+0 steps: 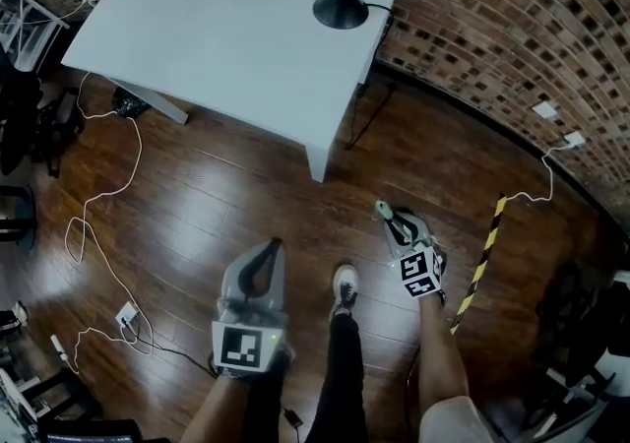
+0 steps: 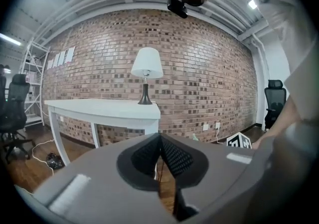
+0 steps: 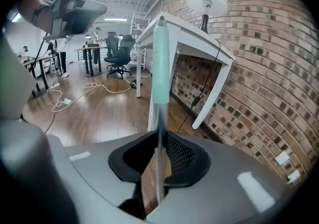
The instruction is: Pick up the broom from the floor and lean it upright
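The broom shows only as its thin silver handle with a mint-green end grip (image 3: pixel 161 63). It runs up between the pads of my right gripper (image 3: pixel 160 141), which is shut on it. In the head view the green end (image 1: pixel 382 207) sticks out past the right gripper (image 1: pixel 394 222), above the wooden floor near the brick wall. The broom's head is hidden. My left gripper (image 1: pixel 274 246) hangs to the left of the person's shoe. Its pads meet at the tips with nothing between them (image 2: pixel 159 141).
A white table (image 1: pixel 226 28) with a lamp (image 1: pixel 341 6) stands ahead, its leg (image 1: pixel 317 160) close to both grippers. A brick wall (image 1: pixel 512 47) runs along the right. A yellow-and-black striped strip (image 1: pixel 482 264) lies right of the right gripper. White cables (image 1: pixel 98 205) trail at left.
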A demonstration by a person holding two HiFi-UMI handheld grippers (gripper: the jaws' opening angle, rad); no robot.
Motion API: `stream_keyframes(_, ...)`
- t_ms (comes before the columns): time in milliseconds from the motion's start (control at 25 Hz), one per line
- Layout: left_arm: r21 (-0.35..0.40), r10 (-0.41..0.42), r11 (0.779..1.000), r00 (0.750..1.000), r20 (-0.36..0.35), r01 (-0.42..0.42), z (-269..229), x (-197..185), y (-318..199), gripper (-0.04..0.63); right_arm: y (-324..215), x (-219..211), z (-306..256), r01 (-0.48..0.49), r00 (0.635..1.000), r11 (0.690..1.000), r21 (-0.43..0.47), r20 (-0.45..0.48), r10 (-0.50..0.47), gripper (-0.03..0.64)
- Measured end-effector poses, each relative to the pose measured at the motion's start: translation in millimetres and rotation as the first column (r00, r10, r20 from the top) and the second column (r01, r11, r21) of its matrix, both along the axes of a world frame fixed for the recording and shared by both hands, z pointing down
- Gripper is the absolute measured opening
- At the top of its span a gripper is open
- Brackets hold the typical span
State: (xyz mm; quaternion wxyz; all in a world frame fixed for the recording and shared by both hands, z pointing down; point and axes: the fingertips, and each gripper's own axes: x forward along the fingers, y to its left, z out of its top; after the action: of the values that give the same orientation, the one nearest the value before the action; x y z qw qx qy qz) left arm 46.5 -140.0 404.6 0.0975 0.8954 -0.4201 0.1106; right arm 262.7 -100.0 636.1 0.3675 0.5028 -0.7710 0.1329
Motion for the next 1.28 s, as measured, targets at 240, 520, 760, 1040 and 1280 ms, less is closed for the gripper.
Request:
stream_keyframes(240,-0.019,-0.008,1.000,1.000,-0.026,0.008,4.1,47.1,-31.0,-0.002,-48.7,15.5,-22.3,-0.031,0.997,0.999,0.042,0.076,0.028,0.087)
stream_keyframes(520,0.002,-0.029,1.000,0.999,-0.015,0.030,6.5,64.5,-61.5,-0.001,-105.1,15.8,-30.1,-0.024,0.993,0.997,0.067,0.115,0.017,0.086)
stream_keyframes(760,-0.005,-0.050,0.999,0.998,0.031,0.050,18.7,53.2,-75.0,0.000,-150.4,-2.0,-28.1,0.019,0.991,0.996,0.090,0.129,-0.031,0.087)
stream_keyframes(1040,-0.037,-0.064,0.997,0.996,0.063,0.066,36.6,46.8,-80.4,-0.002,-180.4,-12.6,-32.5,0.024,0.988,0.993,0.120,0.147,-0.041,0.086)
stream_keyframes(1280,-0.046,-0.059,0.997,0.996,0.074,0.062,46.8,48.6,-80.1,-0.002,-198.3,-19.4,-37.2,0.032,0.987,0.990,0.136,0.150,-0.053,0.087)
